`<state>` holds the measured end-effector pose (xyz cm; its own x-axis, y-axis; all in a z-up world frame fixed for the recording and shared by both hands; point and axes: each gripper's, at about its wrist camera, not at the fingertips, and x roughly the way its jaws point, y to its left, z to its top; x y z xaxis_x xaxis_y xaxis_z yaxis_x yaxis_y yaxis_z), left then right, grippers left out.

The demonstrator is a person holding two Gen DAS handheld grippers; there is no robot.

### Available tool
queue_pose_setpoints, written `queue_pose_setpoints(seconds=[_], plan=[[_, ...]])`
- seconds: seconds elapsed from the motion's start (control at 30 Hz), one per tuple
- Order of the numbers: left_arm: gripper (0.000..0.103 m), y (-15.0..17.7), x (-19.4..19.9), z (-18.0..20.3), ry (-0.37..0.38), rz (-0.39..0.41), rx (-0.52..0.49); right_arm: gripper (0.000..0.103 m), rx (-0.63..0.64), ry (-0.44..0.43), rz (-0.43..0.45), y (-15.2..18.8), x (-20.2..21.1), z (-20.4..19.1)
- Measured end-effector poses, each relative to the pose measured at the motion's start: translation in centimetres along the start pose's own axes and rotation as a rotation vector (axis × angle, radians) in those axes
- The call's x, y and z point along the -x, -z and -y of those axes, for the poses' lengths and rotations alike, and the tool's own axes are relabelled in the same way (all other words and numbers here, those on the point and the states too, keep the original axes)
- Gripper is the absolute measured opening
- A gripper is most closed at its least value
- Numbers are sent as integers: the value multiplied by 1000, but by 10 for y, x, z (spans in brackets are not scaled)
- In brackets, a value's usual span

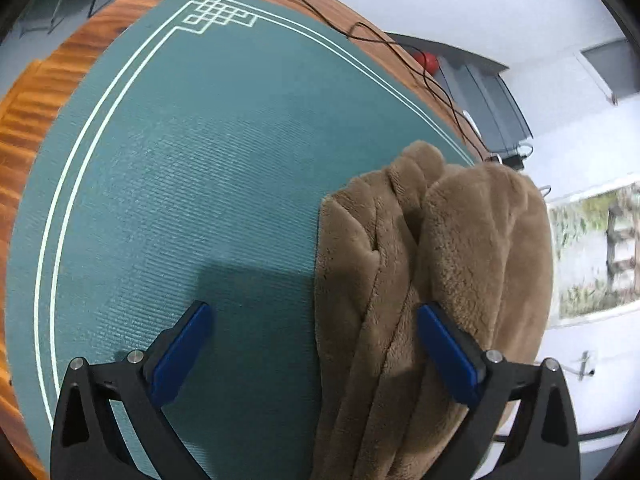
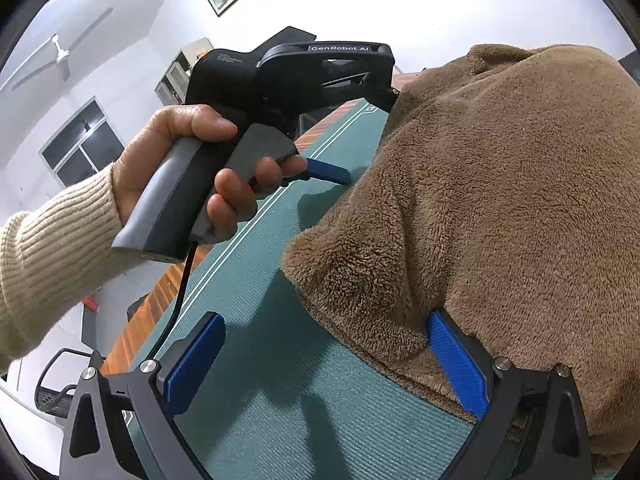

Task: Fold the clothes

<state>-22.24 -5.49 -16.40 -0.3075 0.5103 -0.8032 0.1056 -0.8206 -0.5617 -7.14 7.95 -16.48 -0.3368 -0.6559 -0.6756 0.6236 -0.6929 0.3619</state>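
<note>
Evidently mid-fold: the brown fleece garment (image 1: 436,280) lies bunched in thick rolls on the green mat (image 1: 192,168) that covers the wooden tabletop (image 1: 36,120), toward the mat's far edge as the left wrist view has it. Left hand-held gripper (image 1: 316,352) — jaws spread wide, nothing pinched; its right pad sits against the fleece edge, the other over bare mat, likely lined up to take that edge. Right hand-held gripper (image 2: 324,364) also gapes wide, one pad tucked under the overhanging pile, the other over mat — holds nothing. A hand (image 2: 176,160) in a cream ribbed sleeve (image 2: 48,248) grips the left tool's handle, its cable trailing down. Garment looks slack and heavy; it should slump unless both edges are taken together.
</note>
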Motion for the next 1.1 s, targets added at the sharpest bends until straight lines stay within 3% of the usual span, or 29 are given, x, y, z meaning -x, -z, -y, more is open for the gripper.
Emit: queue_pose_setpoints(seconds=[0.13, 0.27, 0.53, 0.67, 0.77, 0.97, 1.1], plan=[[102, 10, -8, 8, 109, -75, -26, 102, 4, -4, 0, 24, 21, -11], [102, 18, -16, 10, 235, -114, 15, 102, 4, -6, -1, 28, 25, -9], [102, 27, -14, -13, 394, -83, 148, 102, 9, -5, 1, 30, 22, -14], [102, 40, -5, -19, 459, -57, 160, 102, 12, -2, 1, 32, 20, -17], [102, 49, -7, -17, 570, -76, 168, 102, 17, -1, -1, 31, 23, -20], [102, 65, 4, -11, 585, -70, 115, 103, 24, 6, -4, 32, 22, -23], [102, 71, 10, -26, 663, -25, 203, 103, 24, 5, -4, 32, 23, -23]])
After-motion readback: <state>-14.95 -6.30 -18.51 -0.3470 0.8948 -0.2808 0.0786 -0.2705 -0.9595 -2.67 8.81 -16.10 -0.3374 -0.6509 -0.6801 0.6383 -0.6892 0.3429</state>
